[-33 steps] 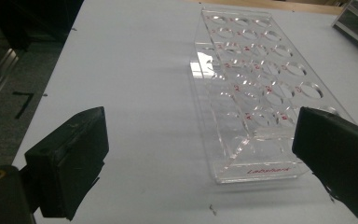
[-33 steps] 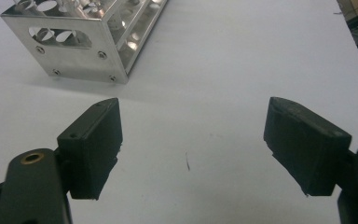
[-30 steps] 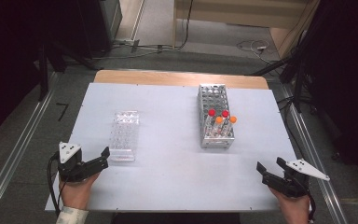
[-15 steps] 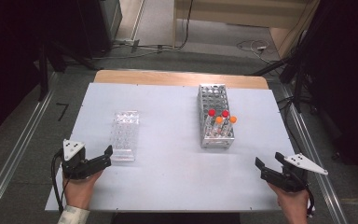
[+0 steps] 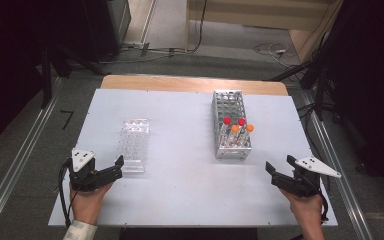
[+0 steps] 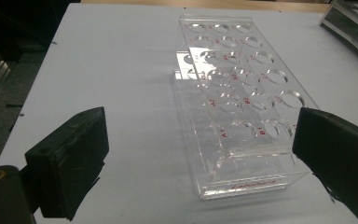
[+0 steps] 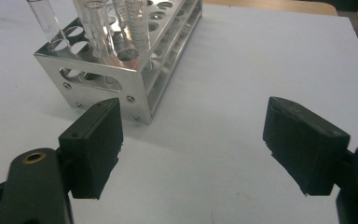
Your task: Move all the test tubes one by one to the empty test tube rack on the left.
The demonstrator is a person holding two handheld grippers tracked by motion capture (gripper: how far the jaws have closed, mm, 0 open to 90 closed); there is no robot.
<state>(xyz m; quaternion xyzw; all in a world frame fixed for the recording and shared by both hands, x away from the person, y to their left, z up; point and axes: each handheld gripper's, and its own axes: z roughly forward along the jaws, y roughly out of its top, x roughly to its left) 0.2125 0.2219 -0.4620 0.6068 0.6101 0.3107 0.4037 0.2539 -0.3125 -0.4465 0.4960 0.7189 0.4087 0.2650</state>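
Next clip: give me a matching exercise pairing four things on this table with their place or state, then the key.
Things:
1. clear plastic rack
2. metal rack
3. left tongs
4. right tongs

Places or states:
A. open, near the table's front right corner, holding nothing
B. holds capped tubes at its near end
C. every hole empty, on the left half of the table
D. open, just in front of the clear rack's near end

Pairs: 1-C, 2-B, 3-D, 4-A
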